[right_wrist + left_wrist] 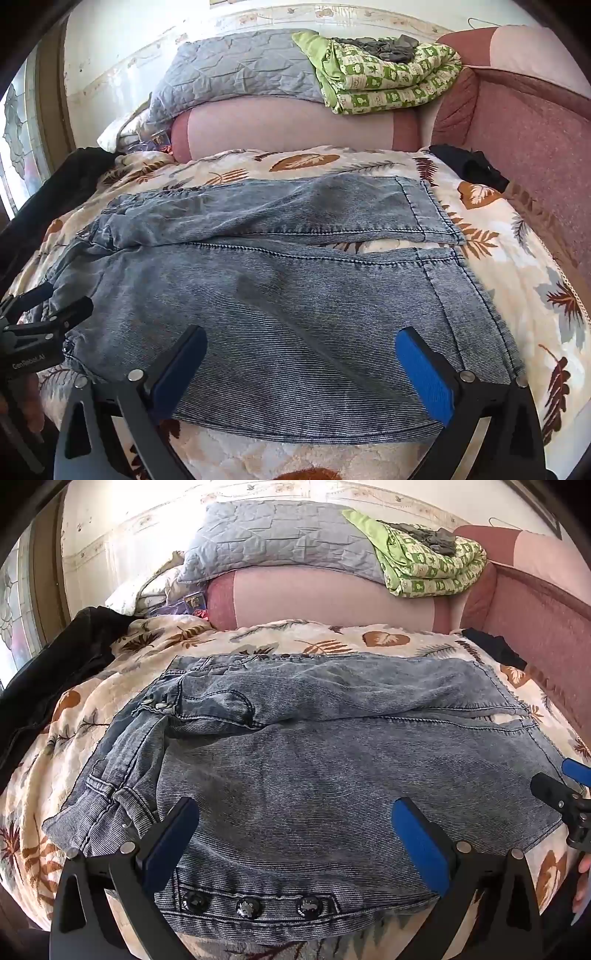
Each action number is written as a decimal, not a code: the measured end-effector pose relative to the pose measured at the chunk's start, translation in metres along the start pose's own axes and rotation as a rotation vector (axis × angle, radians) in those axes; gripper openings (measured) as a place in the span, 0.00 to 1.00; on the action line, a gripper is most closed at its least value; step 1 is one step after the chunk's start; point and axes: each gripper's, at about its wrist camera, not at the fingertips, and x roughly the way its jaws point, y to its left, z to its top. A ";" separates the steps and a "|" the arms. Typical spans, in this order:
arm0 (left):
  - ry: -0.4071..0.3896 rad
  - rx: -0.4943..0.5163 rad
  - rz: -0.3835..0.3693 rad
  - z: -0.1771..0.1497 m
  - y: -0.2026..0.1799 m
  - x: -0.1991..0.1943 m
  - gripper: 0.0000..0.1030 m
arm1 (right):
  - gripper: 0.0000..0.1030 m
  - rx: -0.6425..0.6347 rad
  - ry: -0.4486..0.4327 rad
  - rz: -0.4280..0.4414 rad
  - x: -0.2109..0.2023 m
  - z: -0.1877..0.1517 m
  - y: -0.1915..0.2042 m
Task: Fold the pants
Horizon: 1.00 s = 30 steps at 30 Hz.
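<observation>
While both pairs of blue-padded jaws stand spread wide with nothing between them, the left gripper [295,834] hovers over the near, buttoned edge of the faded blue-grey denim pants [314,760] and the right gripper [301,363] hovers over the near leg toward its hem. The pants lie crosswise on the cream blanket with brown leaf print [491,258], waistband to the left, hems to the right, the two legs side by side with a sliver of blanket between them near the hems. Judging from this, the garment is laid out but rumpled at the waist, and no clear fold shows yet: bringing one leg over the other and folding lengthwise appear still to come.
</observation>
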 end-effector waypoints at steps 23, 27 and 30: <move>-0.002 -0.014 -0.006 0.002 0.002 -0.001 1.00 | 1.00 -0.003 0.001 -0.003 0.000 0.000 0.000; -0.003 -0.012 -0.005 0.002 0.002 -0.001 1.00 | 1.00 0.002 -0.004 -0.002 0.000 0.000 0.000; -0.001 -0.010 -0.005 0.002 0.003 -0.001 1.00 | 1.00 -0.004 -0.011 -0.007 0.000 0.000 0.000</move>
